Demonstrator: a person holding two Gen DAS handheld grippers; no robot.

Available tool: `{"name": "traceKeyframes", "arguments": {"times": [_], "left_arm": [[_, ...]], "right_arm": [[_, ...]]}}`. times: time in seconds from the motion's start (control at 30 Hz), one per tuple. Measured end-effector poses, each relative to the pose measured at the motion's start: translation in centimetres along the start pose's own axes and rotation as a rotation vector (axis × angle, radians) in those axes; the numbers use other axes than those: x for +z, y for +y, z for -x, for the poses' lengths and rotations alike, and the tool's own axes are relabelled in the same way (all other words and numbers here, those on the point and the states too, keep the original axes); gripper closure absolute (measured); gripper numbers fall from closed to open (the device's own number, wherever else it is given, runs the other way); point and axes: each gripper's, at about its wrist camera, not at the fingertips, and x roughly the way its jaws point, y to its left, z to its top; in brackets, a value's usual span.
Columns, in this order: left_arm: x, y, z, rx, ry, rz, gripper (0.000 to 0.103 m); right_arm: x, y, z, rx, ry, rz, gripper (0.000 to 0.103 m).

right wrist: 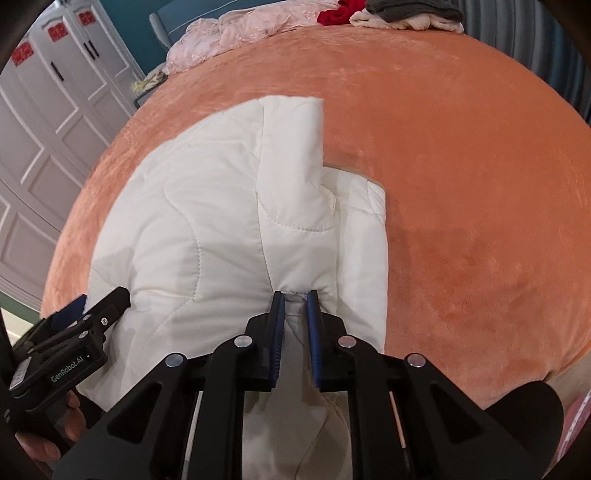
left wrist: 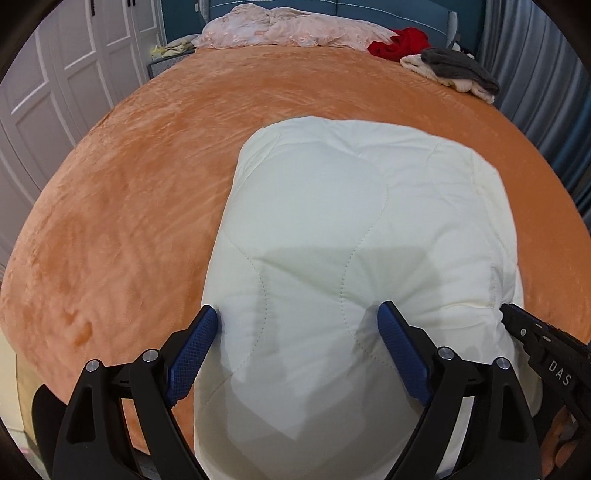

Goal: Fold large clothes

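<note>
The white quilt (left wrist: 354,236) lay folded in a thick puffy stack on the near part of the orange bed cover (left wrist: 140,177), with wavy stitch lines across its top. My left gripper (left wrist: 297,325) had its blue fingers (left wrist: 192,350) spread wide, one at the quilt's left edge and one pressed on its top, gripping nothing. My right gripper (right wrist: 295,295) had its blue pads (right wrist: 313,325) pinched tight on a bunched bit of the quilt's near edge. On the side of the right gripper, the left camera showed the letters "DAS". On the left gripper, the right camera showed the words "GenRobot.AI". Only the right camera showed that the quilt had a long folded flap on top and a lower layer sticking out to the right. Only that camera showed red stickers on the white wardrobe doors (right wrist: 48,122). At the far end of the bed I saw a crumpled pink blanket (left wrist: 280,29), a red cloth (left wrist: 399,42) and a grey and cream pile of clothes (left wrist: 454,68).
</note>
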Motion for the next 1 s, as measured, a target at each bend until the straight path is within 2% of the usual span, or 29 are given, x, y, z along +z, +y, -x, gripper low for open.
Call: {"name": "traceKeyframes", "arguments": {"times": [0.2, 0.53, 0.67, 0.7, 0.77, 0.8, 0.87, 0.93, 1.0], "left_arm": [[-0.3, 0.0, -0.9, 0.019, -0.014, 0.004, 0.008], [-0.7, 0.0, -1.4, 0.037, -0.038, -0.004, 0.006], [-0.4, 0.9, -1.0, -0.02, -0.026, 0.03, 0.005], [-0.1, 1.7, -0.6, -0.062, -0.005, 0.06, 0.006], [0.3, 3.5, -0.2, -0.132, 0.035, 0.135, 0.007], [0.4, 4.8, 0.0, -0.179, 0.059, 0.192, 0.008], [0.4, 6.7, 0.1, -0.247, 0.089, 0.28, 0.008], [0.3, 8.8, -0.1, -0.312, 0.115, 0.365, 0.008], [0.0, 10.2, -1.1, -0.401, 0.163, 0.44, 0.008]], "right_arm": [[-0.3, 0.6, -0.7, -0.029, -0.003, 0.029, 0.091], [-0.5, 1.0, -1.4, -0.052, -0.021, 0.056, 0.091], [-0.5, 0.4, 0.0, 0.0, -0.041, 0.021, 0.09], [-0.4, 0.0, 0.6, 0.019, -0.044, 0.0, 0.085], [-0.3, -1.7, 2.3, 0.069, -0.054, -0.085, 0.06], [-0.2, -2.2, 2.7, 0.084, -0.06, -0.113, 0.039], [-0.3, -3.7, 3.6, 0.133, -0.073, -0.167, 0.035], [-0.4, -4.9, 3.3, 0.178, -0.046, -0.207, 0.029], [-0.6, -5.6, 1.8, 0.225, 0.024, -0.251, 0.028]]}}
